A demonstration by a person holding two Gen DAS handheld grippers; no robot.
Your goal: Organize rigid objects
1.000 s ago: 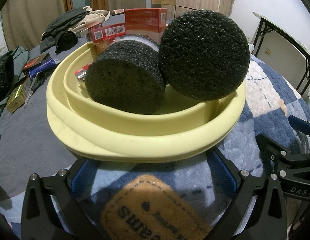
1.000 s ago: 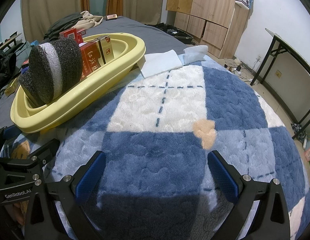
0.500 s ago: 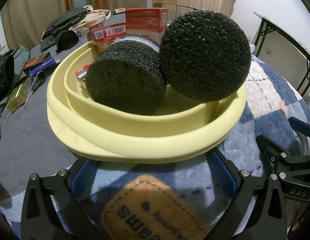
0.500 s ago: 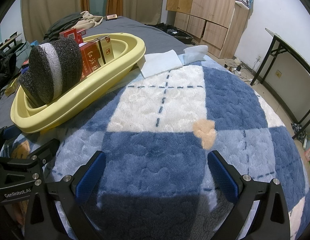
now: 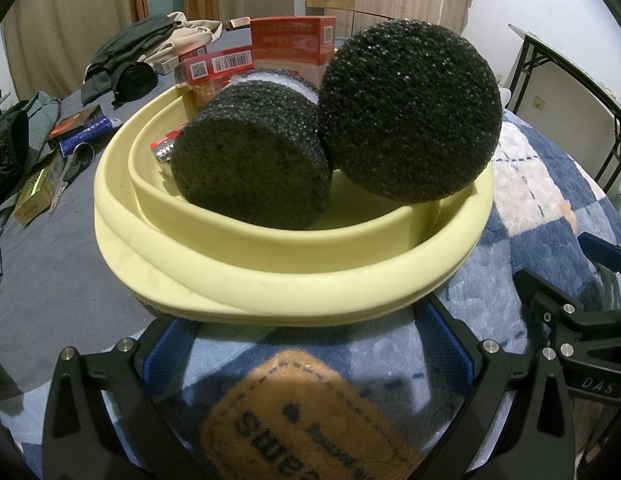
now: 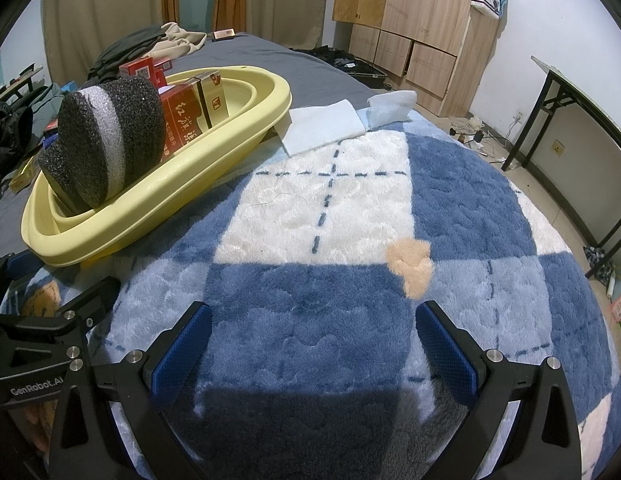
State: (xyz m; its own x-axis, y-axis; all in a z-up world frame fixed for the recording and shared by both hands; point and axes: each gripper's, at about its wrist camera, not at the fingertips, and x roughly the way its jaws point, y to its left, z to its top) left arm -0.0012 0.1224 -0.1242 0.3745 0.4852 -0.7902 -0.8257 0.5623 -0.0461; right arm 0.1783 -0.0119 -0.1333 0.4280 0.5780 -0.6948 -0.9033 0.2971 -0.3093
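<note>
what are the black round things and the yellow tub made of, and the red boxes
Black cylinders: likely coarse open-cell foam, with a pitted, speckled matte surface and a white band.
Yellow tub: looks like moulded plastic, smooth with a soft sheen and rolled rim.
Red boxes: apparently printed cardboard, with sharp edges and barcodes.

Dim indoor light, fisheye warp w/ dark corners, near patch blurred

The tub (image 5: 294, 276) is seen as smooth, matt yellow plastic, and the two foam blocks (image 5: 406, 112) in it as coarse, open-pored black foam with a faint sparkle. The boxes (image 6: 186, 116) are glossy red card. The blanket (image 6: 330, 208) is deep, fluffy fleece, and its patch (image 5: 310, 416) is stitched tan cloth.
</note>
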